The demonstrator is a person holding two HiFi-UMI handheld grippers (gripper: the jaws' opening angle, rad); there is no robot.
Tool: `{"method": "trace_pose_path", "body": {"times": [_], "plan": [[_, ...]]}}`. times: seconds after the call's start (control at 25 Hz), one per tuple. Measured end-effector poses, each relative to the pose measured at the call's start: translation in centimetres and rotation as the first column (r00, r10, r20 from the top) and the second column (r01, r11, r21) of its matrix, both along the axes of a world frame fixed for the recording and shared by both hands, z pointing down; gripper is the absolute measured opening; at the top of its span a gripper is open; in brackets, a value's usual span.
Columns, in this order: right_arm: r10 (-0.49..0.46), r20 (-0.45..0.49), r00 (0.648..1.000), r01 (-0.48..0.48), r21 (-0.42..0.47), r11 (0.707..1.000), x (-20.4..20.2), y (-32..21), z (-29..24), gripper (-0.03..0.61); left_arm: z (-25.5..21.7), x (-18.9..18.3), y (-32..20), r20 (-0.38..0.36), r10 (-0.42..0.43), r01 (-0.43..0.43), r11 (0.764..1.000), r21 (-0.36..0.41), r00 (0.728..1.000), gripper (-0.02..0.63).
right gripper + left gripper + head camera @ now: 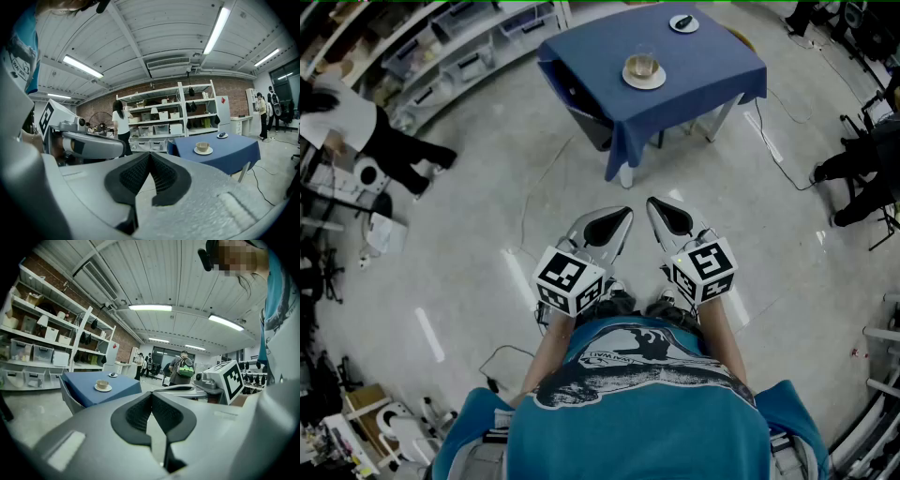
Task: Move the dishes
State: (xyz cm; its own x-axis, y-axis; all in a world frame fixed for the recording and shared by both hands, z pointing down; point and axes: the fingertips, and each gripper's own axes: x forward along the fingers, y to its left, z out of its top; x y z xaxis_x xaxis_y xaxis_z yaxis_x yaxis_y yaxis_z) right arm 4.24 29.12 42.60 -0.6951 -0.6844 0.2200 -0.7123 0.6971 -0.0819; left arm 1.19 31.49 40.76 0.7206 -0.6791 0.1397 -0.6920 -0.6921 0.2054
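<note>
Both hand-held grippers sit roughly level in front of the person's chest, side by side and toed in toward each other. The left gripper (622, 217) has its jaws pressed together with nothing between the pads. The right gripper (655, 205) is closed and empty in the same way. Neither touches anything.

The dishes stand well ahead of them on a table (703, 89) draped in blue cloth, with open floor between. A cup (643, 66) sits on a saucer (656, 82) near the middle of the cloth, almost straight ahead of the gap between the two grippers. Because each gripper angles inward, the cup shows left of the jaws in the left gripper view and right of them in the right gripper view. Beyond it, toward the far edge and off to the right, lies a small dish (682, 22) with something dark on it that cannot be made out.

Cup and saucer are the nearer target, and neither gripper is clearly closer to them. The right one looks better placed for the small dish. All are round, so no long axis governs the approach. As I judge it, the person must first walk up to the table and open the jaws.
</note>
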Motion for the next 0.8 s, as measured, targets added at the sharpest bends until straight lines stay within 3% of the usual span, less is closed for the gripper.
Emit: {"method": "trace_pose_path", "body": {"times": [0.4,0.8], "plan": [[0.017,0.024,1.0,-0.015,-0.05,0.999,-1.4,0.3,2.1,0.003,1.9,-1.6,0.7,0.004,0.01,-0.01,0.999,-0.046,1.0,0.012],[0.063,0.043,0.997,-0.061,-0.043,0.997,-2.3,-0.6,2.0,0.005,1.8,-3.9,-0.6,-0.005,0.024,-0.024,0.999,-0.021,1.0,0.012]]}}
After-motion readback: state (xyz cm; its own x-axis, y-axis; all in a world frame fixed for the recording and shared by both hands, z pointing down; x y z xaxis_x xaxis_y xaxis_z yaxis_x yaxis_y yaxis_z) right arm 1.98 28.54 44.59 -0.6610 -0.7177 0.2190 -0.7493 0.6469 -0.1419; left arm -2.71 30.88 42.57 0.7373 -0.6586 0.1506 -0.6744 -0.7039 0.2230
